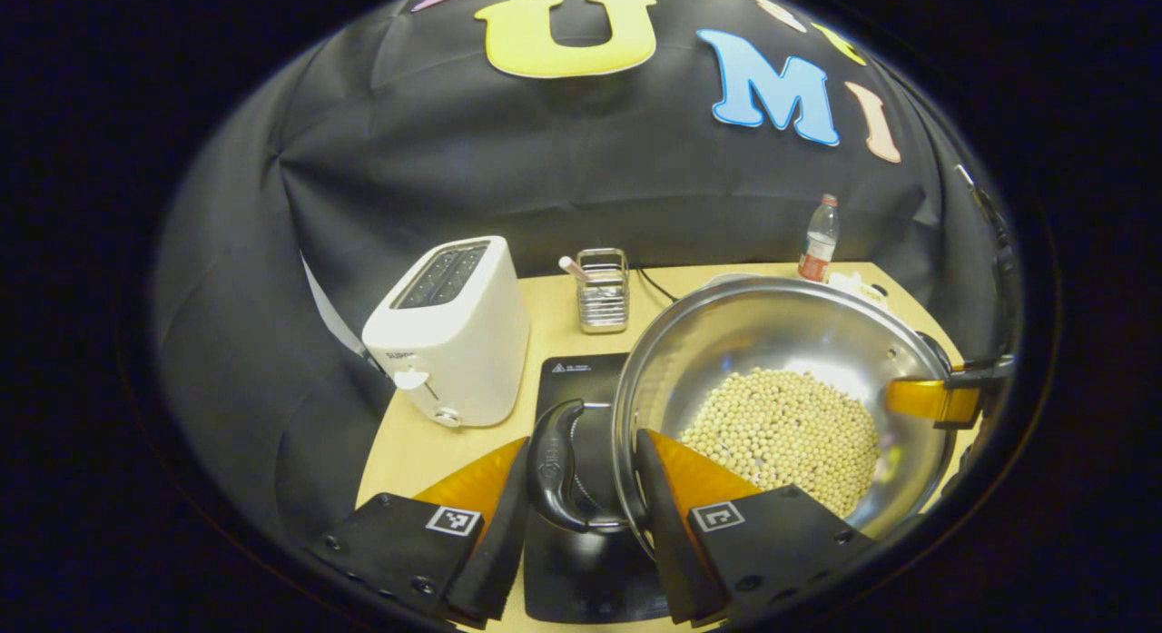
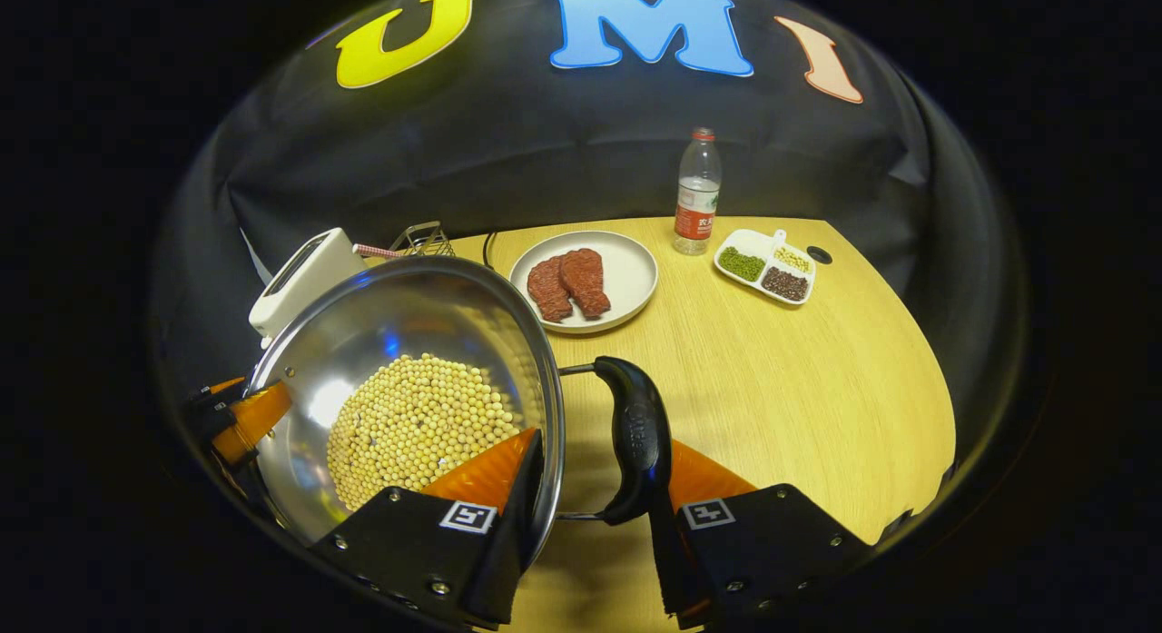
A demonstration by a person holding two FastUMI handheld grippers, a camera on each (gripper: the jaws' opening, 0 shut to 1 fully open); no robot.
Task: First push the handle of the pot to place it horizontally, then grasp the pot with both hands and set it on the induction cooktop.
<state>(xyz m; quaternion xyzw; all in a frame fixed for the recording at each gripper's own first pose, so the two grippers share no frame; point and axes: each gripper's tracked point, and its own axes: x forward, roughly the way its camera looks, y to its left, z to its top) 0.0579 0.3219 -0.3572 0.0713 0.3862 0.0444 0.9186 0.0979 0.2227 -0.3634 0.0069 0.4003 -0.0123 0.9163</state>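
A steel pot holding soybeans is gripped from both sides. In the left gripper view, my left gripper is shut across the pot's black side handle, one finger outside the handle and the other inside the rim. The black induction cooktop lies beneath that handle. In the right gripper view, my right gripper is shut the same way across the opposite black handle of the pot. Each view shows the other gripper at the pot's far rim. The pot looks raised off the table.
A white toaster stands left of the cooktop, with a wire utensil holder behind. A plate with two meat pieces, a water bottle and a divided dish of beans sit at the back of the wooden table.
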